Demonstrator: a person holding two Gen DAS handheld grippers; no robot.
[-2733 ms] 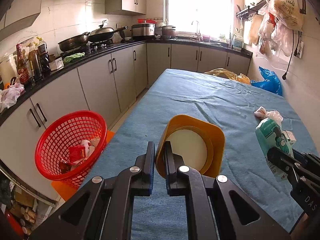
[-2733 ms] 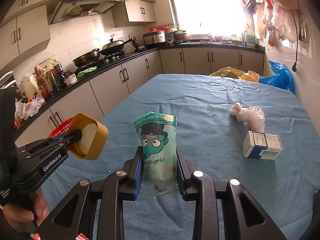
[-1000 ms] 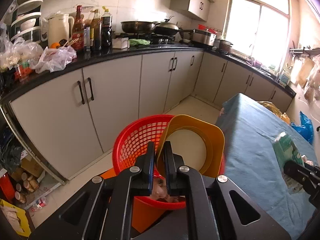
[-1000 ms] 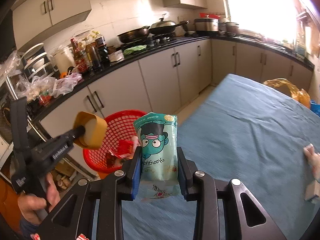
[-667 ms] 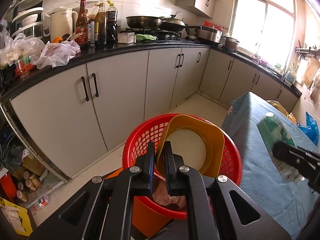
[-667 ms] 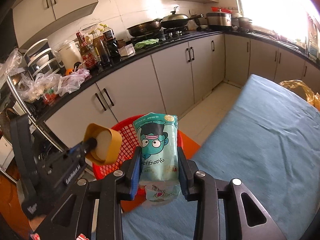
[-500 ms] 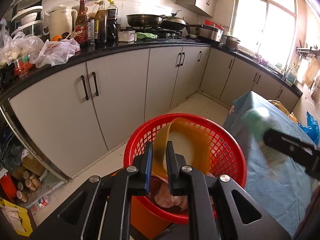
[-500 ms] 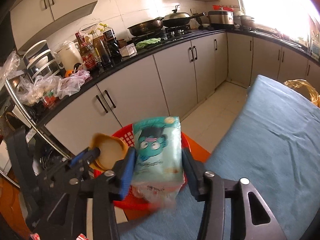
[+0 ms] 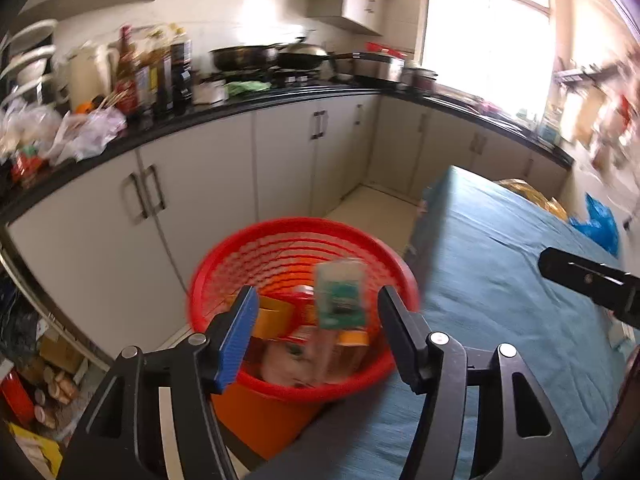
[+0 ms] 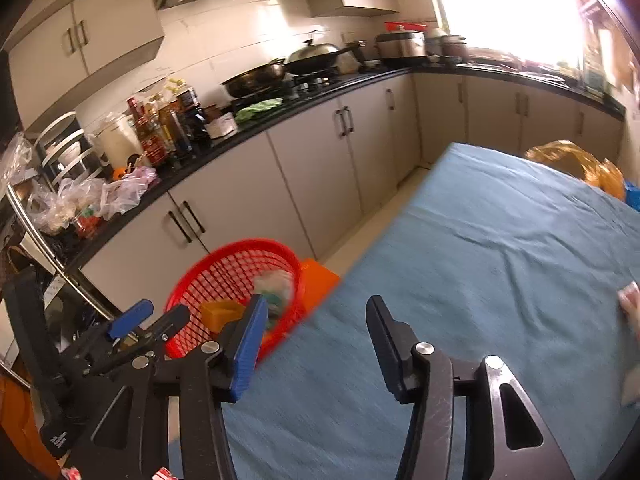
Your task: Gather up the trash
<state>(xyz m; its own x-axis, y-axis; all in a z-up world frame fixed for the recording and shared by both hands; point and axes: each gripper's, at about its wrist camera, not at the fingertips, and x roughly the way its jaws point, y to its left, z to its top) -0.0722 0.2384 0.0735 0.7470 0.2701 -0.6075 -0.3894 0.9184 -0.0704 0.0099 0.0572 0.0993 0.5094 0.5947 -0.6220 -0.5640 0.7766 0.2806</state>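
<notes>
The red mesh basket (image 9: pixel 224 272) stands on an orange stool beside the blue-covered table (image 9: pixel 500 264); it also shows in the right wrist view (image 10: pixel 224 268). The green snack pouch (image 9: pixel 340 296) and the yellow cup (image 9: pixel 272 316) lie inside it among other trash; both show in the right wrist view, pouch (image 10: pixel 276 286), cup (image 10: pixel 222 312). My left gripper (image 9: pixel 316 316) is open and empty over the basket. My right gripper (image 10: pixel 316 332) is open and empty above the table's edge, next to the basket.
Grey cabinets under a black counter (image 9: pixel 240 108) with bottles, bags and pans run along the left. A pink-white wad (image 10: pixel 630 300) lies at the table's right edge. Yellow (image 10: pixel 576 164) and blue (image 9: pixel 598 224) bags sit at the far end. Clutter lies on the floor at lower left.
Both grippers have opened. The yellow cup dropped from the left gripper and the green pouch from the right one into the red basket. The right gripper has drawn back over the table.
</notes>
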